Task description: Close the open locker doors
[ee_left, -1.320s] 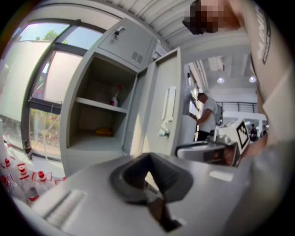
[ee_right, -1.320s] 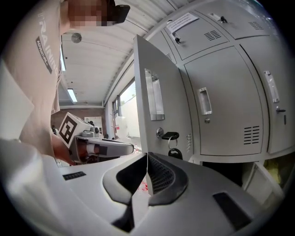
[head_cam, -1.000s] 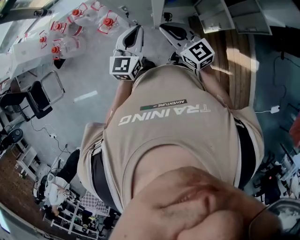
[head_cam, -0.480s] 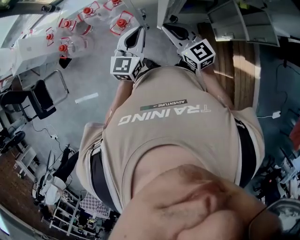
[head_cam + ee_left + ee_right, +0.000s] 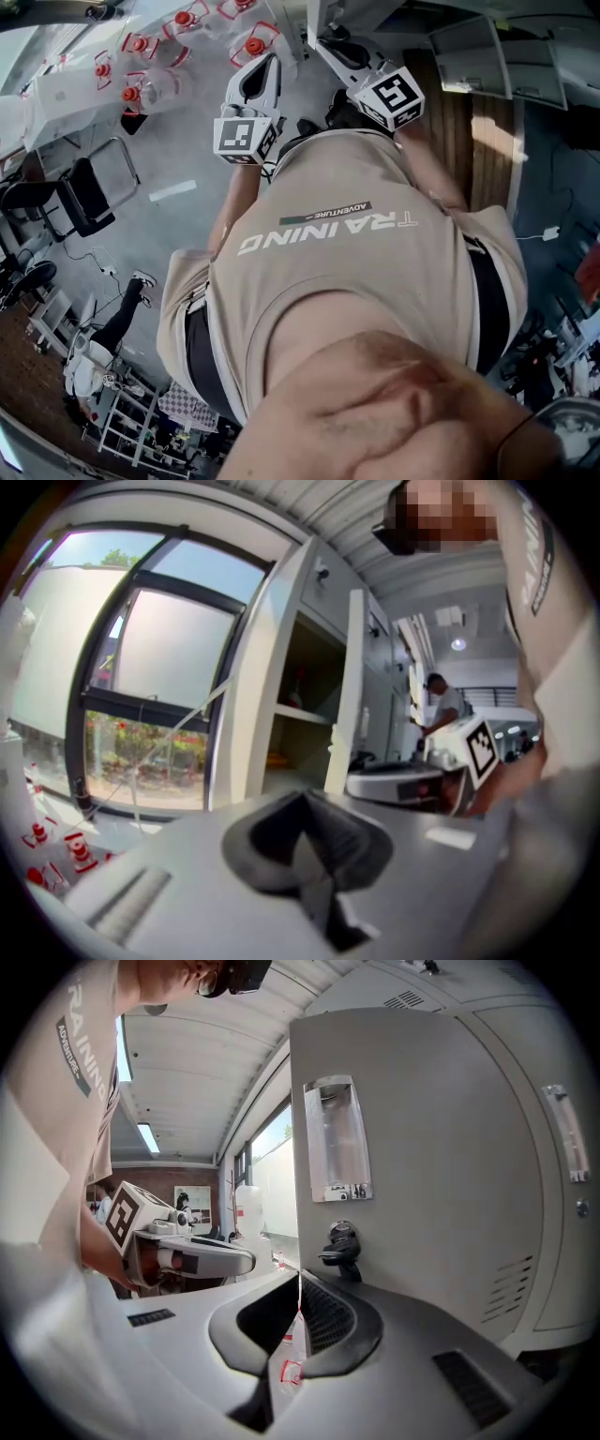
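In the head view, a person's beige-shirted torso fills the middle, and both tools are held out ahead of it. The left tool (image 5: pixel 266 67) and the right tool (image 5: pixel 330 47) are raised toward pale locker panels (image 5: pixel 466 47) at the upper edge. These are too foreshortened for open and shut to be told apart. Clear red-capped bottles (image 5: pixel 150 80) are seen on the floor to the left.

In the left gripper view, the left tool (image 5: pixel 305 832) is pressed together with nothing between its jaws. Ahead of it, an open locker door (image 5: pixel 349 686) is seen edge-on, standing out from a compartment (image 5: pixel 292 728) whose shelf is exposed. No contact with the door is shown.

In the right gripper view, the right tool (image 5: pixel 300 1307) is likewise pressed together and empty. It is held close before the door's outer face (image 5: pixel 431 1147), near the free edge. A label holder (image 5: pixel 335 1138) and a lock (image 5: pixel 339 1244) are mounted there, the lock just above the jaw tips. Whether the door is touched cannot be told.

Several risks can be judged from here. The right tool could slide off the free edge if the door is pushed there, and the lock could be snagged. A hard shove might make the door rebound unlatched. The left tool could be pinched if left in the door's swing path.
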`<action>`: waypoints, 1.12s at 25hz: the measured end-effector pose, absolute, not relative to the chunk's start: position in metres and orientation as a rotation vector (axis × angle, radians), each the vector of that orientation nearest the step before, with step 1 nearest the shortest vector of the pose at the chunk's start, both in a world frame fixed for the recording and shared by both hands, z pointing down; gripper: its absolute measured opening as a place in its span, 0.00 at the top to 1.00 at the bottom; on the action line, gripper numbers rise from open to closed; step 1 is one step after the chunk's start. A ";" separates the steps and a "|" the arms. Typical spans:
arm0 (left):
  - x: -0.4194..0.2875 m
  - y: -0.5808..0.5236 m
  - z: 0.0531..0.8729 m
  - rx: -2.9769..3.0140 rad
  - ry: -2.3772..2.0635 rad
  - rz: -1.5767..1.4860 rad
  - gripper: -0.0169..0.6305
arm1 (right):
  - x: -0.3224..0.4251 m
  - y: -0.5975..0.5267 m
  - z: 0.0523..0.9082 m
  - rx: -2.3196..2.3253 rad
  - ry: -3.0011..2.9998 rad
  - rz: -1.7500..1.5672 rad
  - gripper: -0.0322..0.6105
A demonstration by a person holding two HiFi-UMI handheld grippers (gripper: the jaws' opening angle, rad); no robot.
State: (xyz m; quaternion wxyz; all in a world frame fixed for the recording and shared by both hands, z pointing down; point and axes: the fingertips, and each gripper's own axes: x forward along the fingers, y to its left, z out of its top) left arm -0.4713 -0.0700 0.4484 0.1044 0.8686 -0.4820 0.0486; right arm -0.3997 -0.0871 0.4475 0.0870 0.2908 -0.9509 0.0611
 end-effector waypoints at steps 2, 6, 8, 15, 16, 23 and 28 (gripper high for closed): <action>-0.469 -0.081 0.451 2.545 -1.447 0.144 0.97 | -0.402 -0.097 0.448 0.831 -2.844 0.185 0.93; -0.464 -0.100 0.453 2.496 -1.517 0.141 0.97 | -0.404 -0.117 0.455 0.762 -2.866 0.224 0.93; -0.465 -0.109 0.450 2.476 -1.565 0.140 0.97 | -0.404 -0.128 0.457 0.727 -2.878 0.232 0.93; -0.475 -0.144 0.446 2.398 -1.714 0.130 0.97 | -0.407 -0.166 0.462 0.610 -2.892 0.181 0.93; -0.476 -0.145 0.446 2.386 -1.730 0.129 0.97 | -0.407 -0.170 0.464 0.604 -2.890 0.174 0.93; -0.477 -0.154 0.446 2.377 -1.749 0.123 0.97 | -0.404 -0.191 0.475 0.633 -2.835 0.077 0.93; -0.478 -0.150 0.446 2.419 -1.687 0.124 0.97 | -0.403 -0.200 0.480 0.729 -2.798 0.077 0.93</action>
